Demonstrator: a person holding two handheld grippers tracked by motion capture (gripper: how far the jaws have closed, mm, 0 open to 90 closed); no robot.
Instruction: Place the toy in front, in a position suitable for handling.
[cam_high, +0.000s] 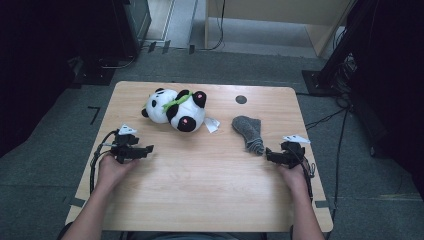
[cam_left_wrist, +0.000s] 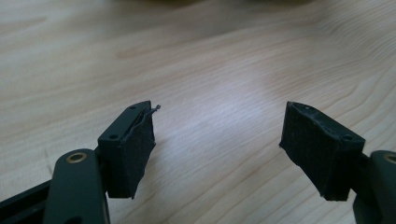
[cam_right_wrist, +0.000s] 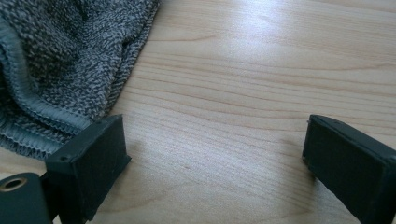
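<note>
My right gripper (cam_right_wrist: 215, 154) is wide open beside the grey sock (cam_right_wrist: 60, 60) at ten o'clock. I should slide over its edge first, then squeeze. My left gripper (cam_left_wrist: 217, 149) is open, holding nothing.

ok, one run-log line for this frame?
left gripper: open, nothing between jaws, over bare table | right gripper: open, empty, beside grey sock | panda plush: untouched, far side

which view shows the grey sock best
The high view shows the grey sock best: its whole shape lies on the table, just ahead of the right gripper. The right gripper view gives a cropped close-up of its knit and hem. The left gripper view looks at bare wood.
</note>
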